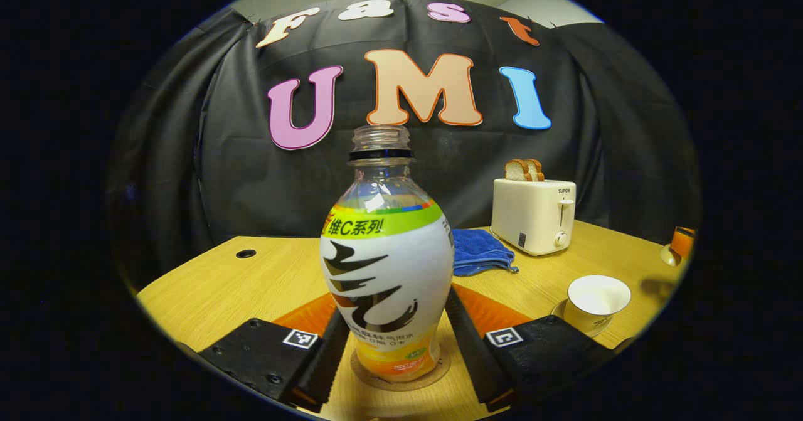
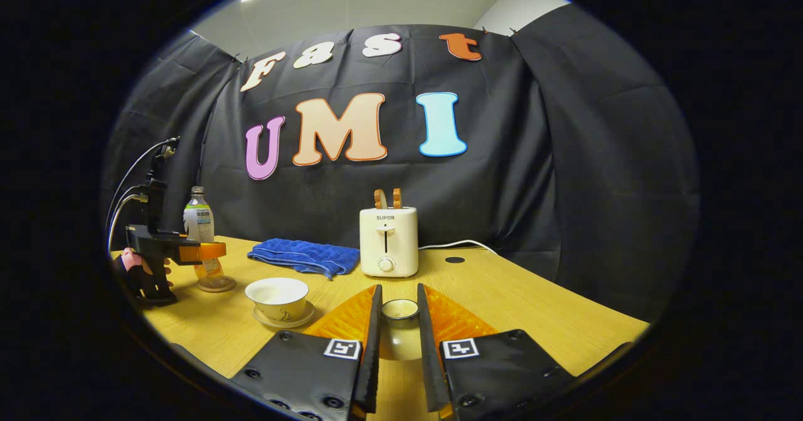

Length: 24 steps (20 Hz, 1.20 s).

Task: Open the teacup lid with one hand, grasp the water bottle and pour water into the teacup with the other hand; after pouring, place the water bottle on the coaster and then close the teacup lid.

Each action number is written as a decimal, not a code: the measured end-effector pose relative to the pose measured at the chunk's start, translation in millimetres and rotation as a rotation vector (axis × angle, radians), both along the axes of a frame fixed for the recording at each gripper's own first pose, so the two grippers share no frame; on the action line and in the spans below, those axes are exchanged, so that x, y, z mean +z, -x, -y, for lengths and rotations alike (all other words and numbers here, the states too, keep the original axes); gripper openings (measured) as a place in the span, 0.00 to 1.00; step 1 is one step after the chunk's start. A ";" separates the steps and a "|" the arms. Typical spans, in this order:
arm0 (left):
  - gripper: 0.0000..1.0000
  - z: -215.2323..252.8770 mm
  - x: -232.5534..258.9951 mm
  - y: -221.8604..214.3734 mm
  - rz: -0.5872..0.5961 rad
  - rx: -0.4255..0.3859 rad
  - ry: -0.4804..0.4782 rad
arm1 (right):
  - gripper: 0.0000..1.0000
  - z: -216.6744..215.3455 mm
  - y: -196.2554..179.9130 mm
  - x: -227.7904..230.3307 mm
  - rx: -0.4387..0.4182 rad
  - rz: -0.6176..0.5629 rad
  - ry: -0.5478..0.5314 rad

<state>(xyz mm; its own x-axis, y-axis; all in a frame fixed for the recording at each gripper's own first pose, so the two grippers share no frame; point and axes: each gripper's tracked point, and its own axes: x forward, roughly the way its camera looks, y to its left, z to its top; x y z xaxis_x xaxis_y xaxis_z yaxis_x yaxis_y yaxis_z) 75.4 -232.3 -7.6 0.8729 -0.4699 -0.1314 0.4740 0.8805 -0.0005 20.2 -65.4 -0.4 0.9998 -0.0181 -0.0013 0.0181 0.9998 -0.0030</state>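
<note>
Two fingers of the left gripper (image 1: 396, 352) are seen at the bottom of the left gripper view, with the water bottle (image 1: 386, 264) standing upright between them on the round coaster (image 1: 401, 377). Whether the fingers press on the bottle's sides or only flank it cannot be told. The bottle is uncapped. Ahead and to the right of the fingers, the uncovered teacup (image 1: 597, 300) is set on its saucer (image 1: 586, 325) on the wooden table (image 1: 251, 283). Farther ahead on that side, a folded blue cloth (image 1: 480, 250) and a toaster (image 1: 533, 215) with bread slices in its slots are seen.

In the right gripper view, the right gripper (image 2: 398, 352) is closed on the teacup lid (image 2: 399, 330), which is held knob-up between both fingers above the table (image 2: 533, 308). To the left of the fingers, the teacup (image 2: 276, 297) is seen on its saucer (image 2: 282, 317). Farther left, the left gripper (image 2: 210, 251) is seen at the water bottle (image 2: 202, 239), which stands on the coaster (image 2: 216, 286), with a hand (image 2: 135, 267) on the gripper's handle. Straight ahead, the toaster (image 2: 389, 242) is placed, with the blue cloth (image 2: 304, 256) just to its left.
</note>
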 end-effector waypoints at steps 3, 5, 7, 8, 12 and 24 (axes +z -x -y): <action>0.91 -2.0 -1.1 1.2 -0.003 0.000 0.009 | 0.33 -0.2 0.0 0.3 0.000 0.000 0.000; 0.93 -4.8 -5.2 3.1 -0.014 0.002 0.010 | 0.33 -0.1 -0.2 0.3 0.000 0.000 0.000; 0.94 -6.9 -2.3 4.6 0.006 0.004 -0.001 | 0.33 -0.5 -0.6 -0.5 0.002 -0.001 0.000; 0.94 -7.1 -1.5 5.6 0.018 -0.003 -0.004 | 0.33 -1.2 0.3 0.6 0.004 0.000 0.000; 0.94 -5.5 5.2 15.5 0.071 -0.027 0.000 | 0.33 -2.1 -0.7 0.2 0.006 0.000 0.000; 0.93 -39.5 16.7 65.0 0.110 -0.050 0.075 | 0.33 -33.6 -15.9 -1.7 0.072 -0.008 -0.004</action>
